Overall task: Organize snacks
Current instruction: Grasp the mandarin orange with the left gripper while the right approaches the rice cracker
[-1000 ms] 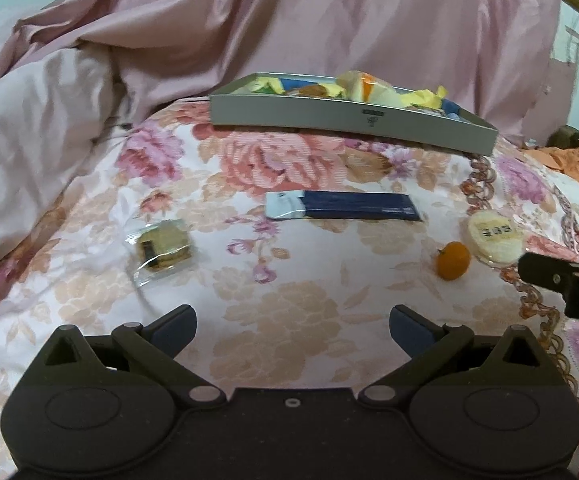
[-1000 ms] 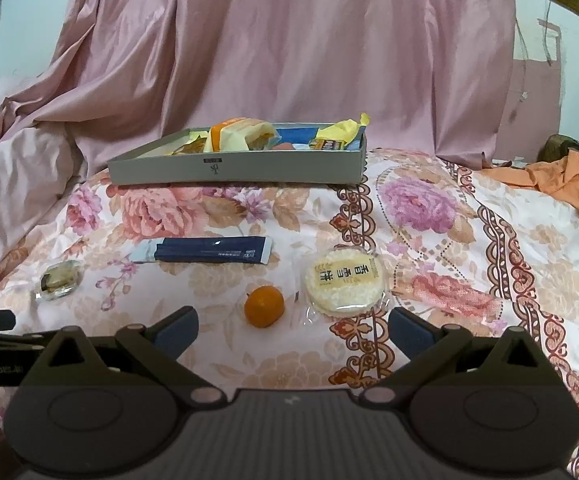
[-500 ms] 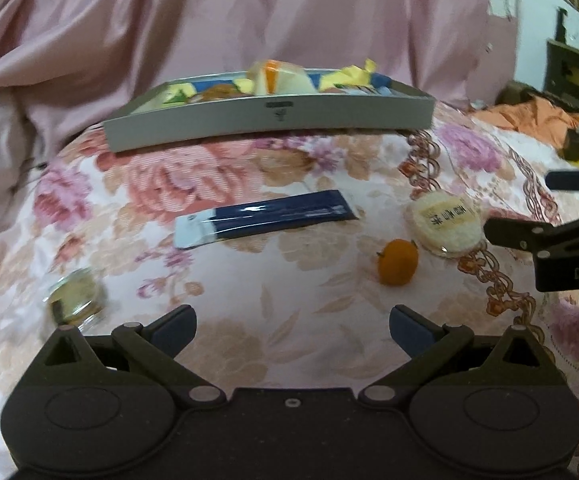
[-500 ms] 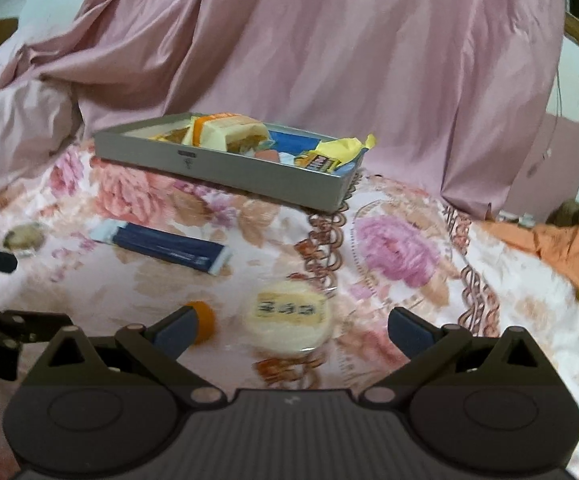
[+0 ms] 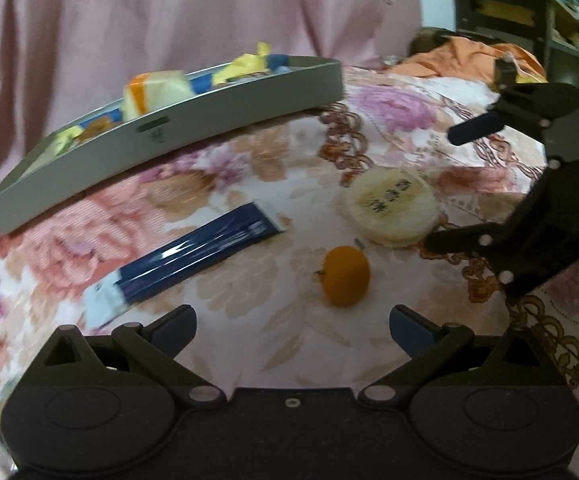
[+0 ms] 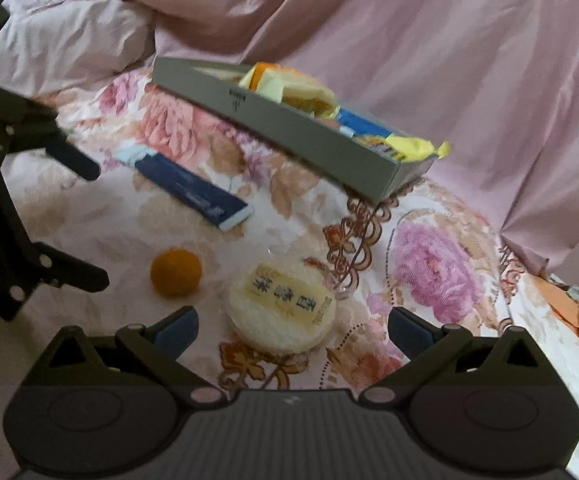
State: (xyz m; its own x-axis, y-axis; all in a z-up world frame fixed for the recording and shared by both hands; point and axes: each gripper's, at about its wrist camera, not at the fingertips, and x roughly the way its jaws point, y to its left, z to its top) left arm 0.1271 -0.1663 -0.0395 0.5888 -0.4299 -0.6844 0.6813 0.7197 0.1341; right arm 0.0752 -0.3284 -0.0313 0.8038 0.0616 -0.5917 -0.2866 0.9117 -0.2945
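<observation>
On the floral bedspread (image 5: 249, 344), a small orange fruit (image 5: 345, 276) lies beside a round white wrapped cake (image 6: 281, 312), with a dark blue flat packet (image 5: 193, 256) at 10 o'clock. The grey cardboard tray (image 5: 161, 140) of snacks stands behind. The left gripper (image 5: 291, 326) and the right gripper (image 6: 291, 326) both have fingers wide and hold nothing.

The room light is soft and a bit dim, with no hard shadows. Both pictures look smeary, most of all around the grey tray (image 5: 193, 136), whose long side bends like a bow. A small shine sits on the blue packet (image 5: 193, 258) near it. Corners go dark.
</observation>
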